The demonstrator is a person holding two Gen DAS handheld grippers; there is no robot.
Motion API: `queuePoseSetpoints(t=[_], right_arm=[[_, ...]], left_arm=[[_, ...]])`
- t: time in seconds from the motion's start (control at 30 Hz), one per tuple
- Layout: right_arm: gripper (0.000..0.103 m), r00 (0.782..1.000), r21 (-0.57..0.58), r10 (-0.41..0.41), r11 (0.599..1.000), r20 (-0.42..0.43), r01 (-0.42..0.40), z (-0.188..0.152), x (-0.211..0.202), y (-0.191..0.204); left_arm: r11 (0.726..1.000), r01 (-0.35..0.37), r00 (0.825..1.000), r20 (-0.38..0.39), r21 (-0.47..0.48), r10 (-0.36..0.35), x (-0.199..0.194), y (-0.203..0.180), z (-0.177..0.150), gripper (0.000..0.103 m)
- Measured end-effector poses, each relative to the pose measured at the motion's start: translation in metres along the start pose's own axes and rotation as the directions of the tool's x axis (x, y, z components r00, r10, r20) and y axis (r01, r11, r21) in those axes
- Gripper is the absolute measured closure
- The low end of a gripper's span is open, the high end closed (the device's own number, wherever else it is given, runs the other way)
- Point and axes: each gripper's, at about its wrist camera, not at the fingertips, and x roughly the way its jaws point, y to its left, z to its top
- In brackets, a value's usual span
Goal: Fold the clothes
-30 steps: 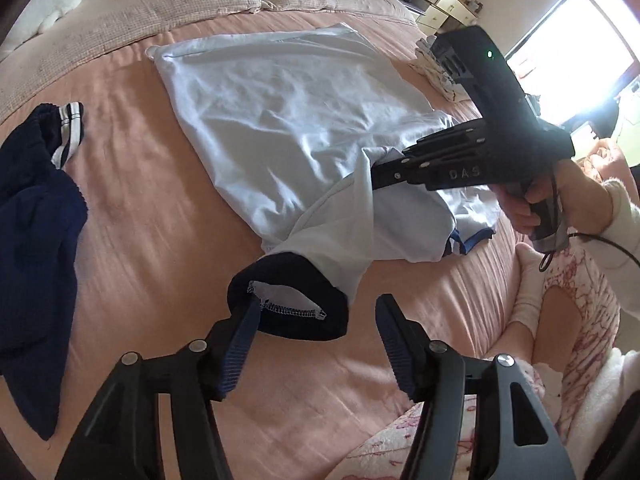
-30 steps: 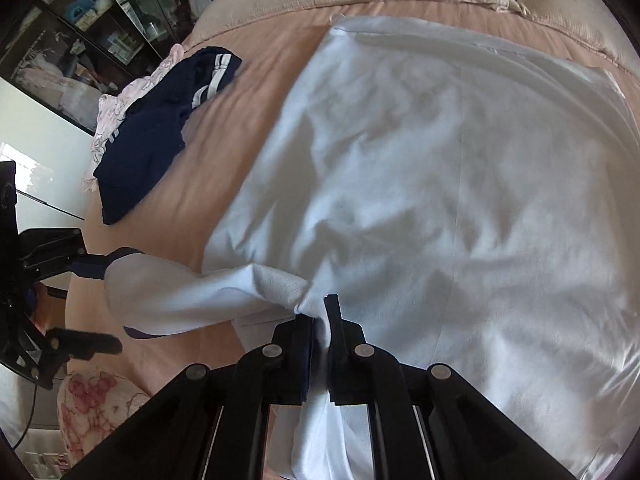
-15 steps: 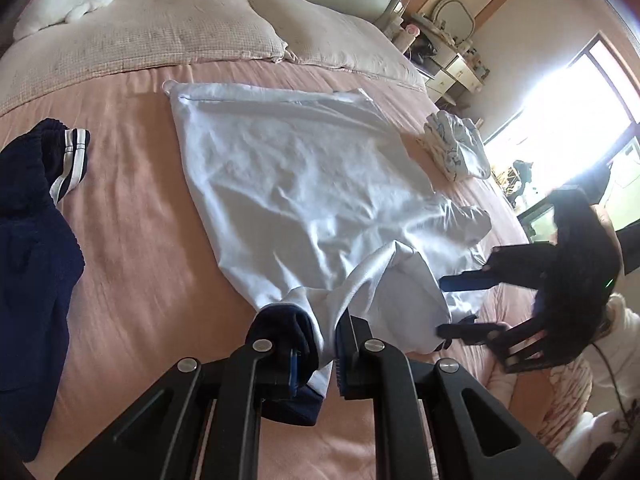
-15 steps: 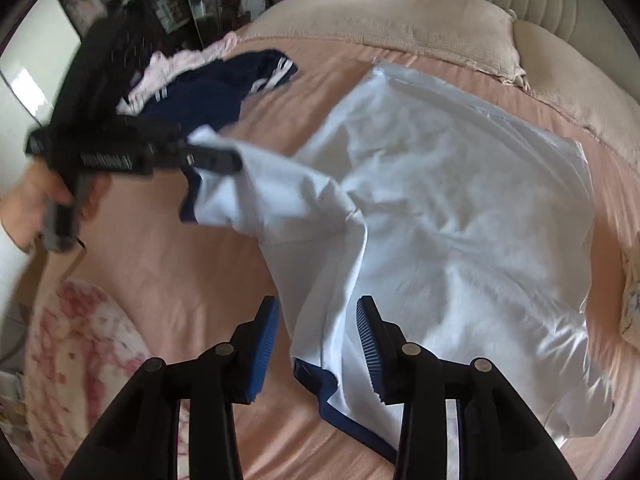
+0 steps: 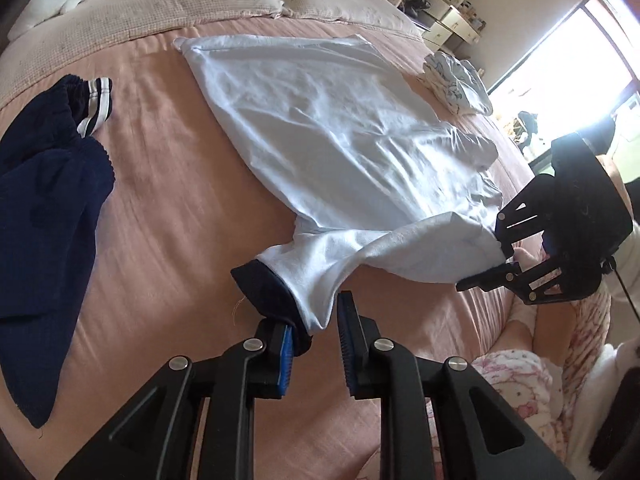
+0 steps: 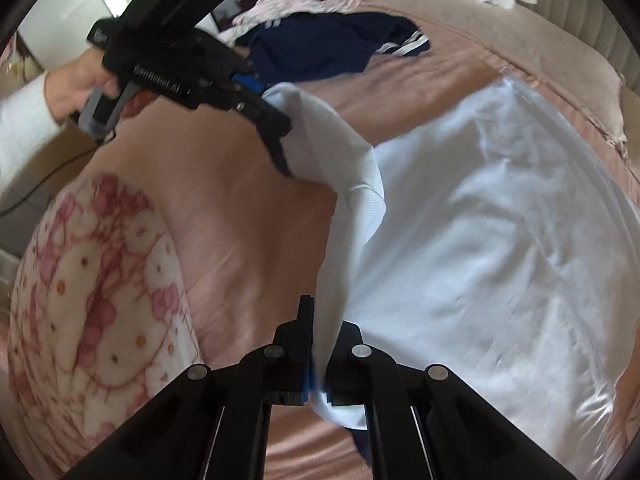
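White shirt (image 5: 340,136) spread flat on the pink bed (image 5: 168,216), hem toward the pillows (image 5: 152,4), one sleeve (image 5: 316,272) lifted off the bedding and stretched between the two claws. The sleeve ends in a navy cuff (image 5: 272,292).

Left claw (image 5: 316,344): jaws slightly apart, having just been opening a little; the cuff end of the sleeve lies between them, resting against the left blue pad, while a gap shows at the right pad, so the pads do not clamp it. In the right wrist view the same claw (image 6: 276,128) meets the sleeve end from the left, held by a hand (image 6: 80,84) in a white cuffed sleeve.

Right claw (image 6: 320,344): jaws together, having just been closing, clamped on the white fabric near the shoulder of the sleeve; the cloth runs up from the pads toward the left claw. In the left wrist view this claw (image 5: 496,256) grips the fabric at the bed's right edge.

Other items: navy garment (image 5: 44,200) with white stripes lying left of the shirt, well apart; small folded white bundle (image 5: 456,80) near the bed's far right edge; a knee in pink-printed pyjamas (image 6: 92,300) beside the bed.
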Motion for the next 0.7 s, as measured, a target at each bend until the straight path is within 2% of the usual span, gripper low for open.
queuePoseSetpoints(t=[0.07, 0.17, 0.2, 0.23, 0.3, 0.37, 0.43, 0.47, 0.53, 0.57, 0.6, 0.63, 0.7], right_arm=[[0.1, 0.998, -0.052, 0.01, 0.999, -0.067, -0.013, -0.012, 0.01, 0.007], [0.097, 0.985, -0.028, 0.077, 0.996, -0.152, -0.082, -0.027, 0.02, 0.01], [0.091, 0.98, -0.019, 0.104, 0.994, -0.167, -0.109, -0.03, 0.021, 0.012], [0.072, 0.976, -0.014, 0.128, 0.991, -0.177, -0.132, -0.032, 0.021, 0.014], [0.059, 0.971, -0.021, 0.185, 0.981, -0.152, -0.19, -0.033, 0.011, 0.017], [0.059, 0.975, 0.002, 0.215, 0.977, -0.049, -0.215, -0.028, -0.01, 0.009], [0.059, 0.98, 0.104, 0.172, 0.978, 0.096, -0.182, -0.02, -0.029, -0.013], [0.059, 0.983, 0.186, 0.099, 0.974, 0.158, -0.128, -0.016, -0.033, -0.028], [0.059, 0.981, 0.304, -0.089, 0.952, 0.172, 0.033, -0.006, -0.027, -0.048], [0.059, 0.977, 0.327, -0.147, 0.941, 0.157, 0.089, 0.0, -0.02, -0.053], [0.059, 0.976, 0.327, -0.163, 0.939, 0.142, 0.109, 0.007, -0.01, -0.054], [0.059, 0.98, 0.328, -0.151, 0.939, 0.128, 0.102, 0.013, -0.001, -0.055], [0.059, 0.988, 0.337, -0.114, 0.939, 0.101, 0.074, 0.02, 0.015, -0.054]], left_arm=[[0.997, -0.02, 0.999, 0.032, 0.074, 0.017, -0.012, -0.007, -0.008, 0.086], [0.991, -0.054, 0.998, -0.009, 0.12, 0.056, -0.025, -0.005, -0.019, 0.086], [0.991, -0.054, 0.998, -0.025, 0.119, 0.058, -0.027, -0.003, -0.022, 0.086], [0.992, -0.056, 0.998, -0.035, 0.112, 0.06, -0.028, -0.001, -0.026, 0.086], [0.991, -0.088, 0.995, -0.04, 0.101, 0.093, -0.031, 0.002, -0.034, 0.086], [0.999, -0.047, 0.999, -0.024, 0.009, 0.047, -0.034, 0.015, -0.041, 0.086], [0.994, 0.024, 1.0, 0.002, -0.11, -0.024, -0.035, 0.031, -0.048, 0.085], [0.986, 0.037, 0.999, 0.006, -0.162, -0.036, -0.031, 0.038, -0.05, 0.085], [0.965, 0.035, 0.999, -0.007, -0.26, -0.038, -0.016, 0.05, -0.052, 0.085], [0.955, 0.04, 0.999, -0.018, -0.295, -0.047, -0.006, 0.053, -0.052, 0.085], [0.947, 0.047, 0.998, -0.027, -0.319, -0.058, 0.004, 0.055, -0.052, 0.085], [0.95, 0.042, 0.997, -0.043, -0.31, -0.058, 0.014, 0.053, -0.051, 0.084], [0.972, 0.007, 0.996, -0.08, -0.233, -0.027, 0.031, 0.04, -0.048, 0.084]])
